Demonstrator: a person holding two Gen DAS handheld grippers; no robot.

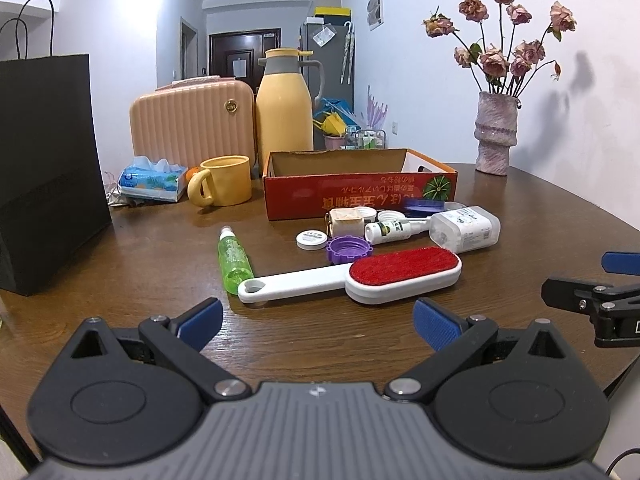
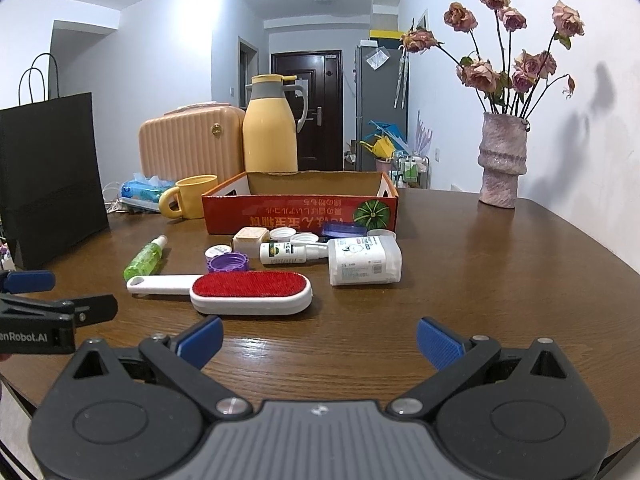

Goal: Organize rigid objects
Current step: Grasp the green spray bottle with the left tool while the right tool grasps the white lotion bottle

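Clutter lay in front of the red cardboard box (image 1: 340, 196): lint brush (image 1: 352, 276) nearest me, green spray bottle (image 1: 234, 258) left. I held my left gripper (image 1: 318, 322) and right gripper (image 2: 320, 340) spread wide, empty, ready to choose.

On the counter (image 2: 500, 280) lies one lint brush (image 2: 240, 291) with a red pad, at twelve o'clock from the right tool. One green spray bottle (image 2: 145, 258) lies at its ten o'clock. One purple ridged cap (image 2: 228, 262) and one small round white tin (image 2: 218, 251) sit just behind the brush. There is one small white spray bottle (image 2: 294, 252), one large translucent white container (image 2: 365, 260), one small beige box (image 2: 251, 237), two white caps (image 2: 294, 236) and one blue lid (image 2: 342, 229). One red cardboard box (image 2: 300, 208) stands open at twelve o'clock. Farther back: one yellow mug (image 2: 192, 197), one tissue pack (image 2: 144, 192), one yellow flask (image 2: 271, 128), one peach case (image 2: 190, 142), one black paper bag (image 2: 50, 176), one vase (image 2: 503, 160) of dried roses.
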